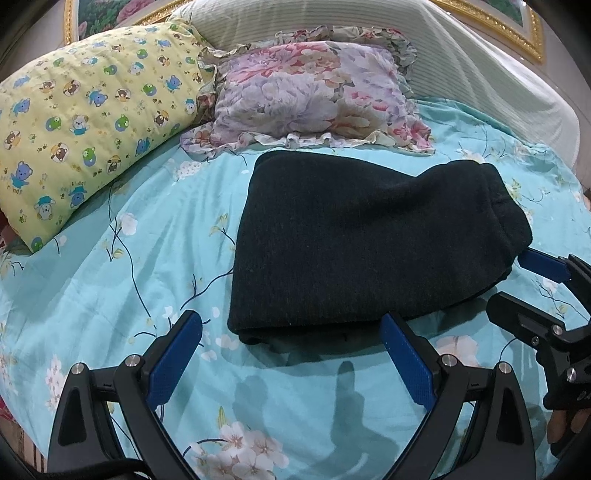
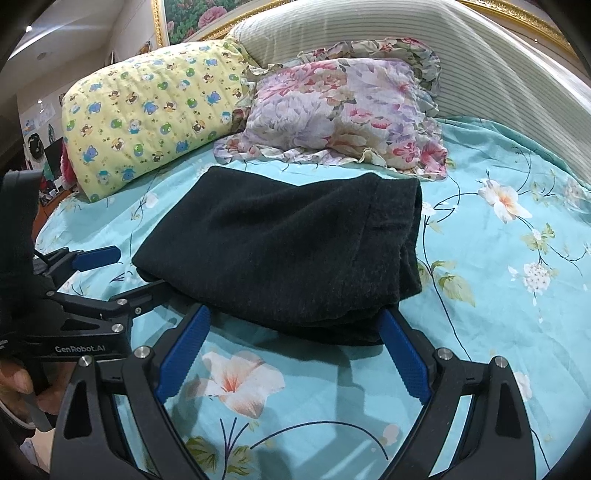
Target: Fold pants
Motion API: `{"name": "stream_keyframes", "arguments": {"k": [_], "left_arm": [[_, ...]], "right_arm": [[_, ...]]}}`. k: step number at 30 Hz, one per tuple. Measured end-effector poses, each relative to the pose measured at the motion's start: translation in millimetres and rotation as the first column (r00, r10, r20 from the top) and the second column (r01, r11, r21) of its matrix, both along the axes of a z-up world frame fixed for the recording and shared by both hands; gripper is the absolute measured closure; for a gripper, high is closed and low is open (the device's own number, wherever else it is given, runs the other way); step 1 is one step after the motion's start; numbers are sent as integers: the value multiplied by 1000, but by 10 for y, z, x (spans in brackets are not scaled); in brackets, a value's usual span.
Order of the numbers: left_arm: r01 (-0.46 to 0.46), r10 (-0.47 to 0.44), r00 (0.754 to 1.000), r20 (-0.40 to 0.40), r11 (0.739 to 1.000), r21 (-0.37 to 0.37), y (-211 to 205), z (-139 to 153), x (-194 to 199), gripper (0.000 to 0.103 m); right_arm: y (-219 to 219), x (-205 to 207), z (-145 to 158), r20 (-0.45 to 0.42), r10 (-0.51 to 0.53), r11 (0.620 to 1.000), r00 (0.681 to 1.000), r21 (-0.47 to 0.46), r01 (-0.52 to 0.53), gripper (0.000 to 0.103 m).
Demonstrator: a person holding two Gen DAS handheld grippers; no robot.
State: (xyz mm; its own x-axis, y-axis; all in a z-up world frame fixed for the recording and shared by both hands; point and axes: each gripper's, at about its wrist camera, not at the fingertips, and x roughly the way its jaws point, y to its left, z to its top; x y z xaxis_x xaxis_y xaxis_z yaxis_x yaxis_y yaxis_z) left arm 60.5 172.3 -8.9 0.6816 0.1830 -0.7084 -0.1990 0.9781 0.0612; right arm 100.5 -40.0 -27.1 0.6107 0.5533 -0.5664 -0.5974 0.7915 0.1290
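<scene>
Both grippers, left [image 1: 291, 354] and right [image 2: 295, 347], hold jaws wide, empty, just short of the folded dark knit pants [image 1: 362, 243]; a one-layer pinch could drag the bundle open.

Dark pants [image 1: 354, 236] folded flat (thick rectangle) on bed, near pillows.

Bedspread [image 2: 498, 258] right of pants [image 2: 288, 251] open; pillows [image 2: 332, 110] block beyond.

bed: turquoise floral cover [image 1: 110, 266]; two pillows | headboard: striped [image 2: 369, 33] | frame: gilt [image 1: 491, 18]
</scene>
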Motion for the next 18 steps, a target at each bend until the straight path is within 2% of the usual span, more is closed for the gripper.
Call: {"name": "stream_keyframes", "arguments": {"k": [8,18], "left_arm": [[-29,31,999,42,999,-39,99,74,25,6],[-30,33,999,38,997,-70,130,123,74,6]], "right_arm": [[-44,31,36,9,-20,1000,1000,0,20,11],[-105,53,98,9,-43,999,999,20,43,11]]}}
